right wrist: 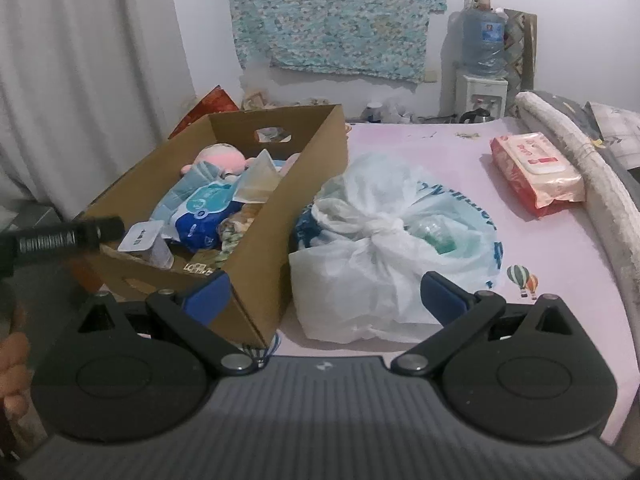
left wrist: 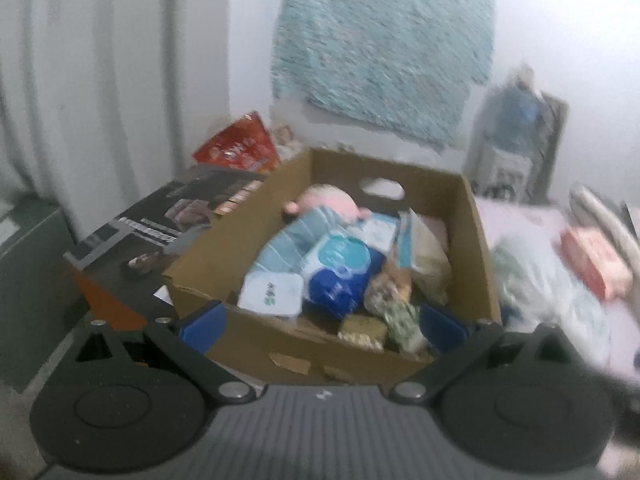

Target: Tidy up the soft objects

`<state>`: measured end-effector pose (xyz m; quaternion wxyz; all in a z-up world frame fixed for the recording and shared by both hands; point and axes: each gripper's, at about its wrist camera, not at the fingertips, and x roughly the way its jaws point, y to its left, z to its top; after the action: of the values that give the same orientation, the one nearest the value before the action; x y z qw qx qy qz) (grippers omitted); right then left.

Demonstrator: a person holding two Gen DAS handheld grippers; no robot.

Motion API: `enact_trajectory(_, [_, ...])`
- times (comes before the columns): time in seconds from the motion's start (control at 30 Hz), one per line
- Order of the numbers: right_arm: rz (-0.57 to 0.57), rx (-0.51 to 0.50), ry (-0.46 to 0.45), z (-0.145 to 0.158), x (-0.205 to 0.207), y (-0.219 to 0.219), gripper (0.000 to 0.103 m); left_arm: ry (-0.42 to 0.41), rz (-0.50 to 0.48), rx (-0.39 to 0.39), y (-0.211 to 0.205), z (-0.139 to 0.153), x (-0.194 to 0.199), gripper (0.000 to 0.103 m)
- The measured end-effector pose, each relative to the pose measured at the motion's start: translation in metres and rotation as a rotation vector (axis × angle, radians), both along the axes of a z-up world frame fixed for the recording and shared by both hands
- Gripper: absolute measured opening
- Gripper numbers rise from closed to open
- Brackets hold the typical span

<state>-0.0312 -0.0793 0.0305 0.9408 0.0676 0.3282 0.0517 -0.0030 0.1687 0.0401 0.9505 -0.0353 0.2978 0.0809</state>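
- Soft objects fill the cardboard box (right wrist: 256, 240), which stands at the left part of the pink bed sheet (right wrist: 440, 152); more lie on the bed to its right.
- The right gripper (right wrist: 324, 296) has its blue fingers (right wrist: 208, 294) spread wide with nothing between them; the near right corner of the box and a knotted white plastic bag (right wrist: 372, 248) sit ahead in the gap.
- The left gripper (left wrist: 322, 320) also has its fingers (left wrist: 204, 322) wide apart and empty, hovering at the near wall of the box (left wrist: 280, 344); this view is blurred.
- Inside the box: a blue and white pack of wipes (right wrist: 200, 216), a white lidded pack (left wrist: 272, 294), a striped light blue cloth (left wrist: 292, 240), a pink plush toy (right wrist: 222, 158) toward the far end, and a clear plastic bag (right wrist: 258, 180). They overlap one another in a heap.
- The white plastic bag stands just beside the right wall of the box, touching it; something green shows through it.
- A red and pink pack of wipes (right wrist: 536, 172) lies on the sheet well apart from the bag, near a rolled grey bolster (right wrist: 580, 152) at the bed's right edge.
- A black handle of the left gripper (right wrist: 64, 236) reaches in at the left of the right wrist view, with part of a hand (right wrist: 14, 376) below it.
- Behind: a white curtain (right wrist: 80, 60), a patterned blue cloth (right wrist: 340, 12) on the wall, a water dispenser (right wrist: 482, 64).
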Motion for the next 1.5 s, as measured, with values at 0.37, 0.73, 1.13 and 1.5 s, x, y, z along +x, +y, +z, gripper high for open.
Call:
enact_trajectory(0.37, [0.048, -0.002, 0.013, -0.003, 0.000, 0.012, 0.102, -0.001, 0.056, 0.182, 0.009, -0.021, 0.017, 0.103])
enact_trajectory(0.73, [0.071, 0.012, 0.048, -0.011, 0.004, 0.015, 0.102, 0.058, -0.011, 0.168, 0.013, -0.040, 0.020, 0.103])
enact_trajectory(1.13, [0.005, -0.056, 0.082, -0.016, 0.010, 0.014, 0.102, 0.250, -0.060, 0.075, -0.002, -0.048, -0.006, 0.103])
enact_trajectory(1.5, [0.007, -0.082, 0.078, -0.008, 0.020, 0.024, 0.102, 0.224, -0.067, 0.073, -0.001, -0.033, 0.007, 0.103])
